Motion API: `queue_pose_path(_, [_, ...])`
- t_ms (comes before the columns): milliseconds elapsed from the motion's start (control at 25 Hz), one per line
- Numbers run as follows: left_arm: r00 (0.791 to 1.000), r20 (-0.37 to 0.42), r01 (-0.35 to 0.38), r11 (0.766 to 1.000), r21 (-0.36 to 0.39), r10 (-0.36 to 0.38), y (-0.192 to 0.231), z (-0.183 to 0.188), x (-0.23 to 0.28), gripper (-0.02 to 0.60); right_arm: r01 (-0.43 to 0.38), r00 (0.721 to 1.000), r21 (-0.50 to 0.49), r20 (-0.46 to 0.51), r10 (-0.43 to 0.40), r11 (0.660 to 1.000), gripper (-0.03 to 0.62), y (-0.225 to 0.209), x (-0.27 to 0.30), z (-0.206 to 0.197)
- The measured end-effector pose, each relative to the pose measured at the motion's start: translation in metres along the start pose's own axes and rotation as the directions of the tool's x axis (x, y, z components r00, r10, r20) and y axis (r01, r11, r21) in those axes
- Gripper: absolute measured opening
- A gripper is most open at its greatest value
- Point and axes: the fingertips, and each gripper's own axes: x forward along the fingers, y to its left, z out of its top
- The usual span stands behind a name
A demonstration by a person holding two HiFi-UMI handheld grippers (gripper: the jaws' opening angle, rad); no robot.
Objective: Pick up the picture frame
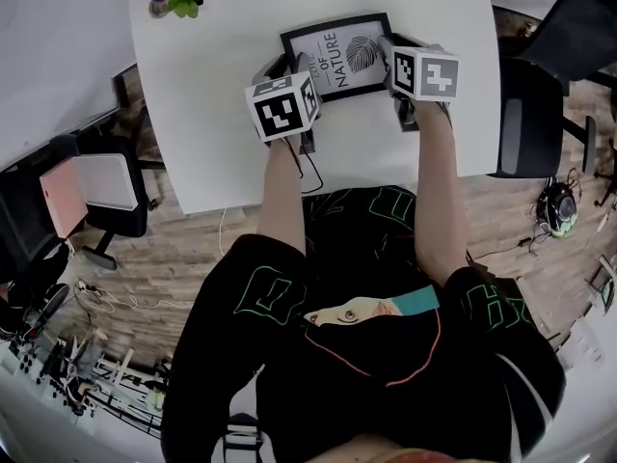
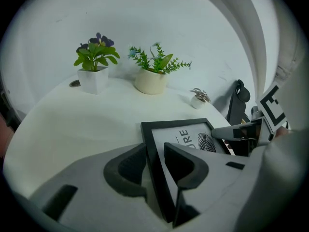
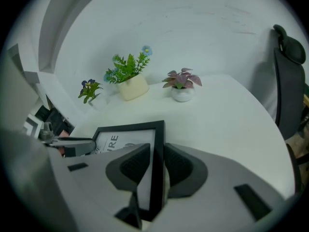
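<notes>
The picture frame (image 1: 339,51), black-rimmed with a white print, is on the white table (image 1: 212,85) in front of me. My left gripper (image 1: 292,66) is at its left edge and my right gripper (image 1: 388,54) at its right edge. In the left gripper view the frame's left rim (image 2: 150,151) runs between the jaws of the left gripper (image 2: 154,168), and both pads sit against it. In the right gripper view the frame's right rim (image 3: 157,144) stands between the pads of the right gripper (image 3: 156,166), which press on it.
Small potted plants stand at the table's far side: a purple-flowered one (image 2: 94,64), a green one in a cream pot (image 2: 154,69) and a tiny one (image 2: 199,98). A black chair (image 1: 525,114) is right of the table, another chair (image 1: 96,191) at its left.
</notes>
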Motion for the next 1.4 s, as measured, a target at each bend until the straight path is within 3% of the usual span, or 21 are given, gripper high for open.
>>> queue_pose_path(320, [0.991,0.125,-0.039,0.999,-0.005,0.039,0.001,0.026,-0.035,0.072,-0.015,0.995,-0.026,0.101,0.017,1.0,0.084,0.013,-0.029,0.018])
queue_pose_path(680, [0.963,0.263,-0.057,0.998,0.004,0.054,-0.002,0.063,-0.074,0.069,-0.044,0.968,-0.082,0.244,0.063,0.996,0.077,0.036,-0.062,0.057])
queue_pose_path(1200, [0.901,0.432,-0.067,0.996,0.053,0.038,-0.019,0.117,-0.14,0.07,-0.057,0.904,-0.143,0.413,0.112,0.988,0.077,0.065,-0.127,0.108])
queue_pose_path(1400, [0.864,0.503,-0.073,0.993,0.088,0.018,-0.028,0.15,-0.161,0.071,-0.054,0.861,-0.163,0.492,0.128,0.985,0.077,0.072,-0.152,0.139])
